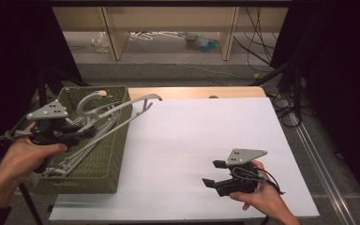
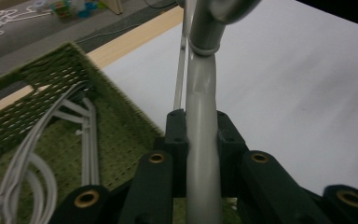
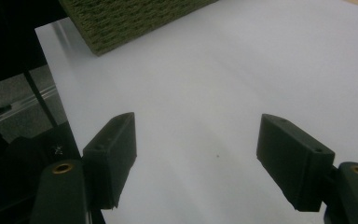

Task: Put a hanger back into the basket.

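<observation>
The step in hand looked like lifting one grey plastic clothes hanger (image 1: 122, 107) out of the green woven basket (image 1: 107, 161) at nine o'clock on the table. The left gripper (image 2: 200, 128) was clamped on the hanger's thick arm, its jaws pressed against both sides. The hanger lay tilted across the basket's right rim, its far end pointing toward one o'clock over the white tabletop (image 1: 201, 136). More pale hangers (image 1: 70, 157) lay inside the basket. The next move probably called for raising the hanger clear of the rim and the tangle below. The right gripper (image 1: 214, 172) hovered at five o'clock, jaws spread wide and empty, the palm beneath it.
</observation>
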Motion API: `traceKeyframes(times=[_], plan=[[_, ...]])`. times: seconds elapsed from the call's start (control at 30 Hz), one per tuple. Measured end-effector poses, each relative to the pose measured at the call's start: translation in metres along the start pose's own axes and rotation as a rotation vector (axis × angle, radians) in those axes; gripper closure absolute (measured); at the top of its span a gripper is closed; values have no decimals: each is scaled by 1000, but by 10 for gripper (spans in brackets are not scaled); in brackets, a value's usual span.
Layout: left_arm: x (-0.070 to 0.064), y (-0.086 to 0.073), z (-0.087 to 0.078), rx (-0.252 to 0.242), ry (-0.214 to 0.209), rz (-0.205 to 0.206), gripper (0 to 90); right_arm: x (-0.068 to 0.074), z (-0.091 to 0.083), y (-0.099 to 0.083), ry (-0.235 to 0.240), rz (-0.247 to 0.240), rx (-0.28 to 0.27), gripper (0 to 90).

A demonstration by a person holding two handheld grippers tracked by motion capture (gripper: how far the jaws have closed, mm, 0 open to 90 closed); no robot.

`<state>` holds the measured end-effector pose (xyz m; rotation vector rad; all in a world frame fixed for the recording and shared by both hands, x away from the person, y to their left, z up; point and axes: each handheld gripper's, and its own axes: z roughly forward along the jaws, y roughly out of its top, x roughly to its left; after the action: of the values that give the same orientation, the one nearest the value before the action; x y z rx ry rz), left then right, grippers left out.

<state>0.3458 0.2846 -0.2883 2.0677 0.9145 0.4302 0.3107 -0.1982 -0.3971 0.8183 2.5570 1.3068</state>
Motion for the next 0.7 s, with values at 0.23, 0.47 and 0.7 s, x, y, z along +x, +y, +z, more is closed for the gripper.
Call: traceKeyframes(times=[0.23,0.47,0.7], plan=[[32,-5,-9,-2,90,-51,789,0,2,-2,3,7,11,293],[58,-13,-10,36,132,-99,788,0,4,-4,1,9,16,292],[80,-20,-9,106,159,-102,787,-1,4,-5,1,13,18,292]])
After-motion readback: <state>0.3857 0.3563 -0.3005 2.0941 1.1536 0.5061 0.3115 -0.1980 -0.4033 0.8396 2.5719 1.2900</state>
